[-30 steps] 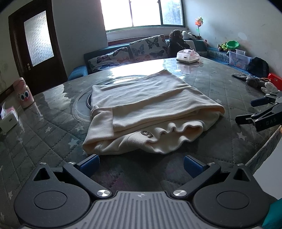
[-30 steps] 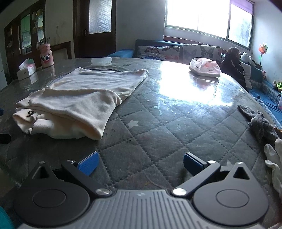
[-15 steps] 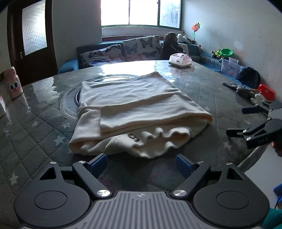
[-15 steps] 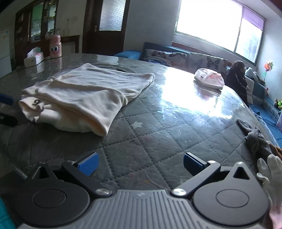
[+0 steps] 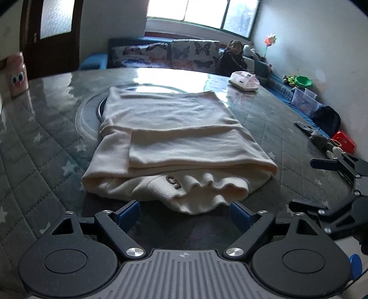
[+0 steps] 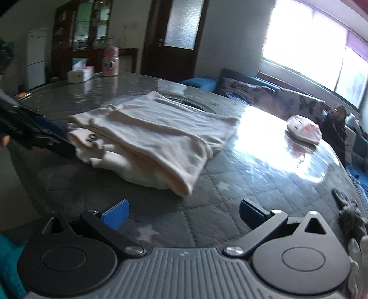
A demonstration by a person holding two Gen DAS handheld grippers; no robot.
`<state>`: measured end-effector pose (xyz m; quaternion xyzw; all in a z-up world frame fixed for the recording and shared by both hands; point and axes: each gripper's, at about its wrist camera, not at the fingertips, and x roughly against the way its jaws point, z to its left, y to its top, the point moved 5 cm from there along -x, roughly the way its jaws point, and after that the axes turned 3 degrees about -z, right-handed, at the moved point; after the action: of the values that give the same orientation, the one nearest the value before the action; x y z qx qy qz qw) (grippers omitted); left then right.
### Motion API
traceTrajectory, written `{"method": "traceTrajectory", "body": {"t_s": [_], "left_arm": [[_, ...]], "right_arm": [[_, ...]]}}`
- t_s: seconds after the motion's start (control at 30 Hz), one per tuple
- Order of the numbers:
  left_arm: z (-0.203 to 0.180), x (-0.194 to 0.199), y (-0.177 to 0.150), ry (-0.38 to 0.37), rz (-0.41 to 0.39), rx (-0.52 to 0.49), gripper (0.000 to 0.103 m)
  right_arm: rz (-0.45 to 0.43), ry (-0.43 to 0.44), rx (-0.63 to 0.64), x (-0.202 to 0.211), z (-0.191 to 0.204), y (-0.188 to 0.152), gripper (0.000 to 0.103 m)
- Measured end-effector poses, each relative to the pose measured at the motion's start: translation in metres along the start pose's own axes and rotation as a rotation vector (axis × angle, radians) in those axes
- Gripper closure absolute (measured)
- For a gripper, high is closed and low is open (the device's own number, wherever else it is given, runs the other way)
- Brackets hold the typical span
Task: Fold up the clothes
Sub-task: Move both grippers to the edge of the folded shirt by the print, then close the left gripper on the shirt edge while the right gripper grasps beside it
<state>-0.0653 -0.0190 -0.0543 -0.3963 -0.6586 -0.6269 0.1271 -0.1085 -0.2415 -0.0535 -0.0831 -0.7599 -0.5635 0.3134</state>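
grippers: left gripper (image 5: 184, 210) jaws apart, at the garment's near hem; right gripper (image 6: 182, 212) jaws apart, holding nothing. cream garment (image 5: 170, 147), part folded, near the tabletop's (image 5: 41, 147) front edge; likely soft, light, limp; grip the thick near hem. quilted grey cover under glossy film, probably slippery. sofa (image 5: 161, 55) and window (image 5: 197, 11) beyond.

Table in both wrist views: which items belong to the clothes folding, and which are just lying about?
Belongs to the job:
- cream garment, partly folded on the table
- left gripper, fingers open at its near edge
- right gripper, fingers open, off to the side

Lying about:
- pink tissue box
- pink owl bottle
- white tissue box
- grey gloves
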Motion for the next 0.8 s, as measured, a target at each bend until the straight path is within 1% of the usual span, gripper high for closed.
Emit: {"method": "traceTrajectory", "body": {"t_s": [0.1,0.17,0.27,0.33,0.4,0.43,0.47,0.5,0.53,0.57,0.6,0.63,0.7,0.8], "left_arm": [[0.005,-0.004,0.001,-0.008,0.02,0.036,0.017],[0.009,-0.007,0.002,-0.02,0.033,0.068,0.02],[0.012,-0.012,0.005,-0.018,0.05,0.107,0.028],[0.013,-0.014,0.008,-0.015,0.052,0.116,0.036],[0.015,-0.015,0.01,-0.013,0.056,0.125,0.052],[0.016,-0.016,0.011,-0.012,0.061,0.132,0.058],[0.017,-0.017,0.012,-0.011,0.066,0.139,0.07],[0.018,-0.018,0.013,-0.009,0.072,0.146,0.078],[0.019,-0.019,0.014,-0.009,0.077,0.153,0.082],[0.02,-0.02,0.014,-0.014,0.082,0.157,0.088],[0.021,-0.02,0.015,-0.019,0.084,0.162,0.091],[0.022,-0.02,0.016,-0.023,0.088,0.165,0.091],[0.021,-0.019,0.019,-0.031,0.089,0.16,0.094],[0.019,-0.017,0.028,-0.051,0.084,0.145,0.095]], "right_arm": [[-0.006,0.017,0.033,-0.001,0.008,0.005,0.0],[-0.008,0.028,0.049,-0.002,0.012,0.008,0.0],[-0.011,0.052,0.072,-0.004,0.02,0.012,0.0],[-0.01,0.064,0.086,-0.005,0.024,0.013,0.0],[-0.01,0.074,0.104,-0.007,0.029,0.014,0.001],[-0.01,0.078,0.112,-0.008,0.031,0.015,0.001],[-0.008,0.085,0.117,-0.01,0.033,0.016,0.004],[-0.006,0.093,0.123,-0.011,0.034,0.017,0.006],[-0.004,0.1,0.128,-0.013,0.036,0.018,0.007],[-0.003,0.108,0.133,-0.014,0.038,0.018,0.01],[-0.001,0.115,0.138,-0.016,0.039,0.019,0.011],[-0.001,0.118,0.151,-0.018,0.041,0.02,0.012],[-0.001,0.125,0.175,-0.021,0.044,0.022,0.021],[-0.006,0.136,0.214,-0.026,0.048,0.026,0.026]]}}
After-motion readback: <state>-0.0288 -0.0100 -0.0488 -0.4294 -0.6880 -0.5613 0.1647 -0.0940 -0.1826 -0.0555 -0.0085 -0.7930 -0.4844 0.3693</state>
